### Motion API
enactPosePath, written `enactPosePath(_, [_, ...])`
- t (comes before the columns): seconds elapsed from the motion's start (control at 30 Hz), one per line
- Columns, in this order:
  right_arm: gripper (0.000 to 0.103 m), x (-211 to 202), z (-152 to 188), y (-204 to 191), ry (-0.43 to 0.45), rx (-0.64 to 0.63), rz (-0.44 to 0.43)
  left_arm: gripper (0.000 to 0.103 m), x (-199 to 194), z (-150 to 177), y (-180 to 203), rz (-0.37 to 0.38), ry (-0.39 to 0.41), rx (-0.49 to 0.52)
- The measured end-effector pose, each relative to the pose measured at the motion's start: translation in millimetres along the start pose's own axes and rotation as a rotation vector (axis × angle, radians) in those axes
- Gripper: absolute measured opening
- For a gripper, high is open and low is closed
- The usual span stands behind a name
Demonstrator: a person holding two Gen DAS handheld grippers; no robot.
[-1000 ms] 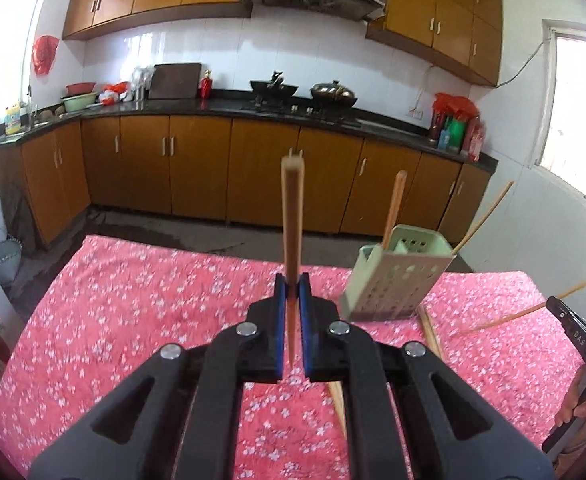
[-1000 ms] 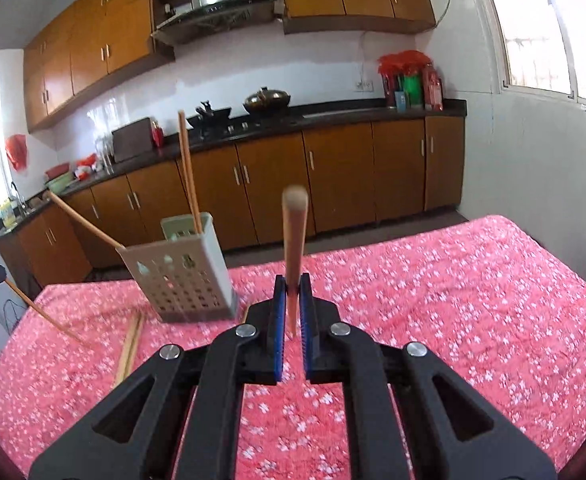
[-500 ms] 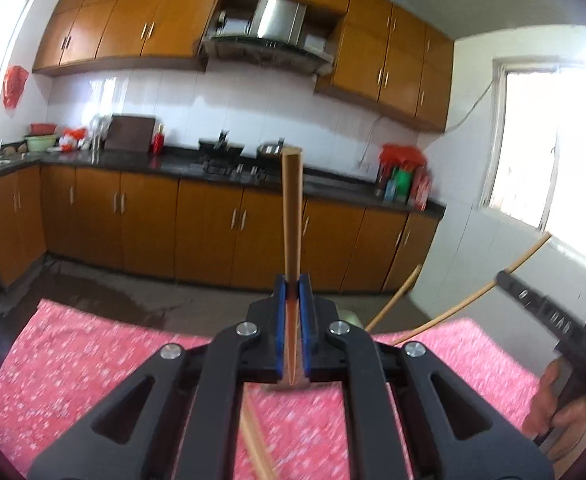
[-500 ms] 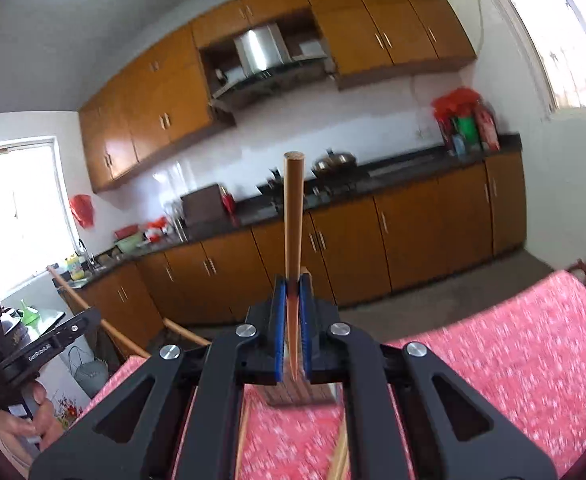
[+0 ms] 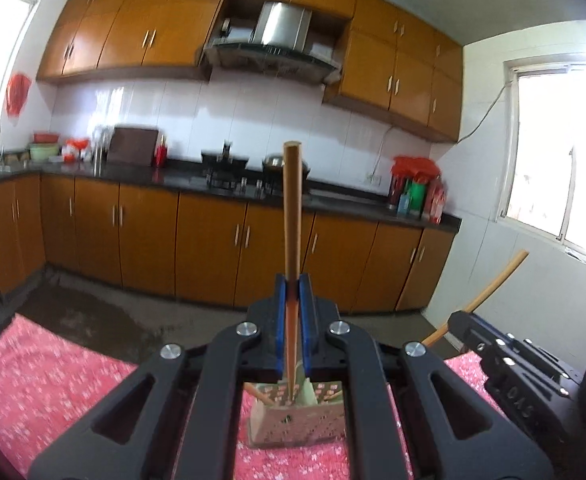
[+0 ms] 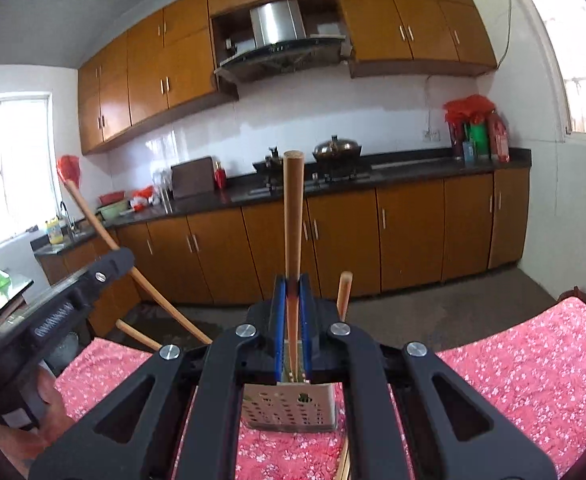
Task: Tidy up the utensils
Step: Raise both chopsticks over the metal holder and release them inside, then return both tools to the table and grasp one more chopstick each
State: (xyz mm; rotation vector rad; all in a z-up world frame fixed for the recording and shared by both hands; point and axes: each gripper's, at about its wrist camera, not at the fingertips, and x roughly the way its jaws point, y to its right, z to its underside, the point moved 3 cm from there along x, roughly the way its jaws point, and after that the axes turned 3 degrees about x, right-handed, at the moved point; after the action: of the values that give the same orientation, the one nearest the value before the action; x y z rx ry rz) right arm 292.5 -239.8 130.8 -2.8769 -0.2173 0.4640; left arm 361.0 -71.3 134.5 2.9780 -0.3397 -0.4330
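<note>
My left gripper (image 5: 292,284) is shut on a wooden chopstick (image 5: 292,208) held upright, its lower end over the pale green perforated holder (image 5: 297,426) just below the jaws. My right gripper (image 6: 292,284) is shut on another wooden chopstick (image 6: 293,216), also upright above the same holder (image 6: 291,408). The right gripper with its chopstick shows at the right of the left wrist view (image 5: 505,356). The left gripper and its chopstick show at the left of the right wrist view (image 6: 93,276). More chopsticks (image 6: 345,292) stand in the holder.
The holder stands on a table with a red floral cloth (image 6: 525,368). A loose chopstick (image 6: 343,464) lies on the cloth beside the holder. Kitchen cabinets and a counter (image 5: 213,184) run along the far wall.
Both grippers have risen and closed in over the holder, tilting their chopsticks upright. The holder has gone from ahead of the jaws to directly beneath them.
</note>
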Motion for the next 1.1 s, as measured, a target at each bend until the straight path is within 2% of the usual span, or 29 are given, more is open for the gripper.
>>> enactPosePath(0.1, [0.008,1.5,3.4,-1.6,-0.012,-0.011,-0.004,0.008,10.0,9.5,-4.6,0.000,-0.035,-0.011])
enactPosePath(0.2, [0.008,-0.4,2.9,-2.3,-0.017,-0.010,-0.005,0.011,9.7,8.2,-5.9,-0.004,-0.031,-0.005])
enactPosePath(0.27, [0.008,-2.2,-0.3,-0.8,-0.015,-0.001,-0.002,0.019,6.0,3.9,-7.0,-0.010,-0.019,-0.006])
enactPosePath(0.37, [0.010,-7.3,-6.4,-2.2,-0.005,0.000,0.005,0.024,-2.9,-3.0,-9.9,-0.017,0.001,-0.010])
enactPosePath(0.43, [0.020,-12.4,-11.0,-3.3,0.004,0.001,0.008,0.026,-10.1,-6.7,-12.3,-0.025,0.010,-0.016])
enactPosePath(0.5, [0.025,-21.1,-15.9,-4.6,0.023,-0.002,0.011,0.027,-16.2,-9.4,-13.4,-0.029,0.016,-0.023])
enactPosePath(0.63, [0.025,-45.6,-23.3,-3.9,0.059,0.004,0.005,0.032,-43.9,-16.6,-21.6,-0.038,0.049,-0.036])
enactPosePath(0.73, [0.025,-66.2,-19.5,4.8,0.055,0.013,0.017,0.034,-64.6,-15.2,-27.2,-0.055,0.045,-0.031])
enactPosePath(0.83, [0.025,-71.5,0.7,19.9,0.000,0.028,0.055,0.038,-84.9,1.4,-38.1,-0.085,0.009,-0.013])
enactPosePath(0.93, [0.025,-61.7,42.2,42.3,-0.123,0.062,0.094,0.039,-95.7,35.3,-53.7,-0.141,-0.059,0.015])
enactPosePath(1.03, [0.025,-39.1,99.0,61.4,-0.294,0.096,0.119,0.039,-95.4,75.8,-69.1,-0.186,-0.149,0.030])
enactPosePath(1.1, [0.023,-22.8,139.7,67.2,-0.414,0.110,0.112,0.038,-88.4,107.1,-80.4,-0.202,-0.239,0.018])
